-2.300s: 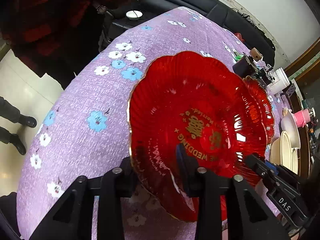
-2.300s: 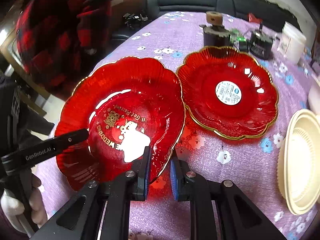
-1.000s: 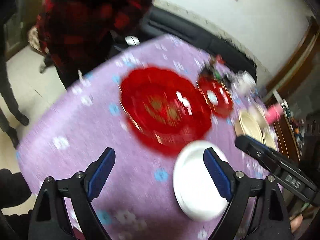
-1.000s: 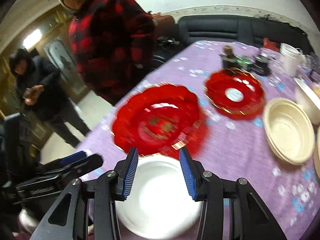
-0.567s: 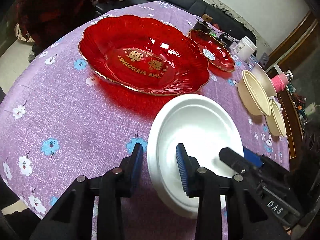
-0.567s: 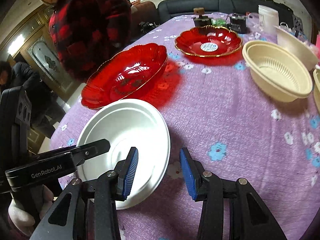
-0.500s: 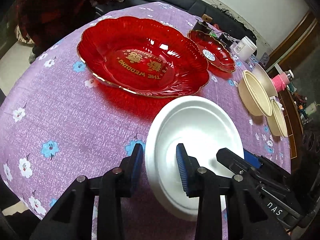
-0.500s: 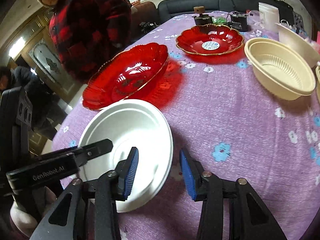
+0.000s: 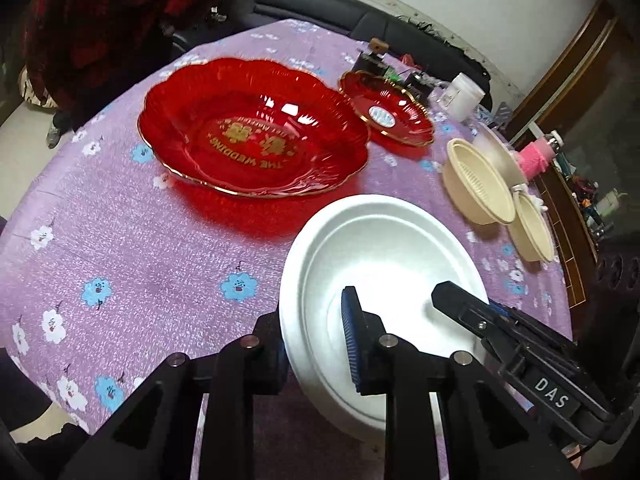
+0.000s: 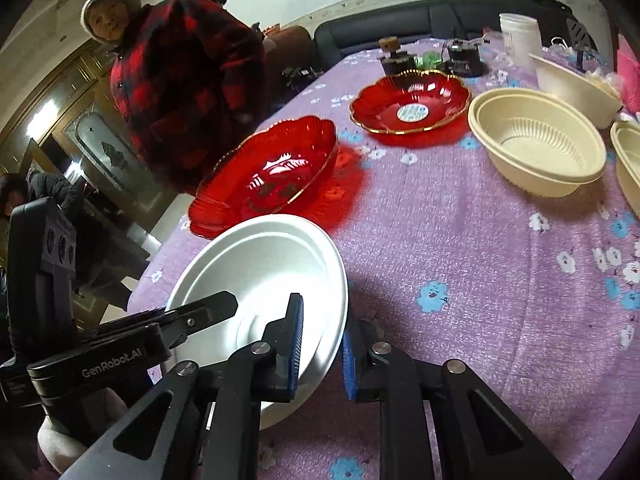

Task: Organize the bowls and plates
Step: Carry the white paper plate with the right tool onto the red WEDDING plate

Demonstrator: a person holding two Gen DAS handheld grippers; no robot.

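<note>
A white plate [image 9: 384, 256] lies near the front edge of the purple flowered tablecloth [image 9: 132, 248]. My left gripper [image 9: 314, 344] has the plate's left rim between its blue pads, the jaws still closing, one finger tucked under the rim. In the right wrist view the white plate [image 10: 264, 264] has its right rim pinched by my right gripper [image 10: 322, 350], which is shut on it. Beyond it sit a large red dish [image 9: 252, 140] with gold lettering and a smaller red dish [image 9: 386, 114]. Two cream bowls [image 9: 478, 184] stand to the right.
A person in a red plaid jacket [image 10: 188, 88] stands at the table's far left side, and another person [image 10: 24, 200] is further left. A white tub [image 10: 520, 36], dark jars [image 10: 396, 58] and a white bowl [image 10: 572, 88] crowd the back.
Both grippers let go of the large red dish, which now rests on the table. They came down to the white plate and closed on its opposite rims.
</note>
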